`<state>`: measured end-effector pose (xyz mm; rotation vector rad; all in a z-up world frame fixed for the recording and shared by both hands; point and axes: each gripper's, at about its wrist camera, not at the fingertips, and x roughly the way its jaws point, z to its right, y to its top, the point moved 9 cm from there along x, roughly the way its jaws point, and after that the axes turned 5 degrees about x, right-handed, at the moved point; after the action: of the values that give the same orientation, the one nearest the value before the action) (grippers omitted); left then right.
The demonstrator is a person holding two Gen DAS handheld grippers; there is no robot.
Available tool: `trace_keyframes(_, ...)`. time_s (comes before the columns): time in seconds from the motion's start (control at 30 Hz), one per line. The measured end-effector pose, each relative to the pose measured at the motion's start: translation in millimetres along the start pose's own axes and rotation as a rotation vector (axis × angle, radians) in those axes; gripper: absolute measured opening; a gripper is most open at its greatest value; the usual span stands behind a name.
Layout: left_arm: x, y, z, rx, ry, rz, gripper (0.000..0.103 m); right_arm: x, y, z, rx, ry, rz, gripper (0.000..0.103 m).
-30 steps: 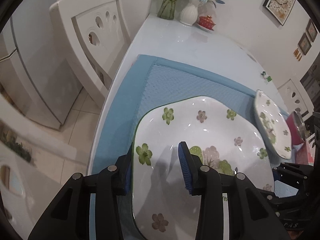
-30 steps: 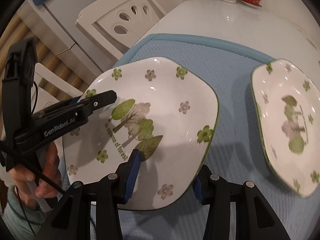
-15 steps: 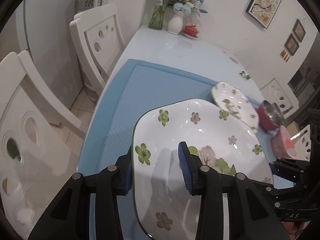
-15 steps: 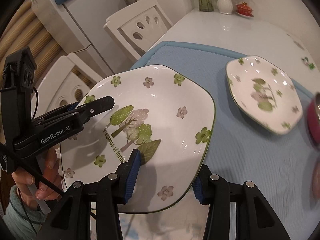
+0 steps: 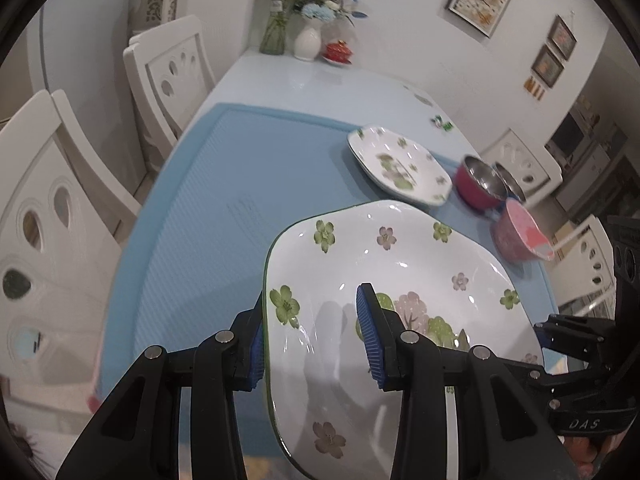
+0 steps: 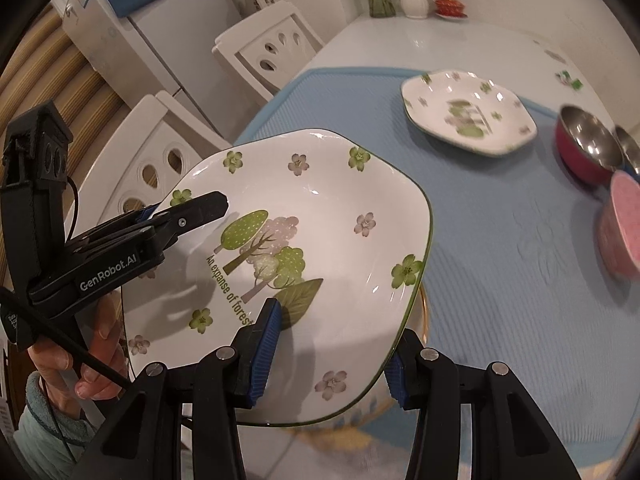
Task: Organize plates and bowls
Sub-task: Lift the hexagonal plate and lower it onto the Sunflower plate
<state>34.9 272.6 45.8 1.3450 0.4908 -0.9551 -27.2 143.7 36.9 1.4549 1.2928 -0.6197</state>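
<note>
A large white plate [image 5: 400, 264] printed with flowers and trees hangs above the blue mat [image 5: 224, 184], carried by both grippers. My left gripper [image 5: 312, 320] is shut on its left rim, one pad on top and one underneath. My right gripper [image 6: 334, 340] is shut on the near rim of the same plate [image 6: 304, 208]. In the right wrist view the left gripper [image 6: 188, 210] reaches in from the left, with a hand below it. A smaller matching plate [image 6: 468, 114] lies on the mat farther back. Beside it are a red steel-lined bowl [image 6: 586, 146] and a pink bowl [image 6: 624, 224].
White chairs [image 5: 176, 72] line the table's left side, with a fridge [image 6: 152, 40] behind them. Vases with flowers [image 5: 308, 40] and a small red dish [image 5: 338, 51] stand at the far end. A gold-rimmed edge [image 6: 424, 320] shows under the held plate.
Both grippers have carried the big plate up and along the table. The smaller plate now lies farther off, and the red and pink bowls have come into view on the right.
</note>
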Motion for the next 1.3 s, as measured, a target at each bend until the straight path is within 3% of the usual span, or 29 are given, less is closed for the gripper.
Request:
trace_keyframes(0.23,3.3,-49.1,24.0,0.036,0.011,-0.088,0.036,-3.1,-42.6,14.8,-0.001,-0.011,-0.060,0.045)
trace_keyframes(0.53,8.6,-89.7,26.7,-0.035,-0.002,-0.145,0.036,7.1,-74.8,21.3,0.003,-0.012,-0.133,0.045)
trace_keyframes(1.03,22.4,-107.3,19.4,-0.097,-0.024,-0.188,0.036,33.1,-85.6,24.5,0.020,-0.082,-0.215,0.046)
trace_keyframes(1.3,18.7,-101.5,9.6,-0.110,0.016,-0.163,0.036,38.3,-83.6,18.8,0.052,-0.085,-0.217,0.046)
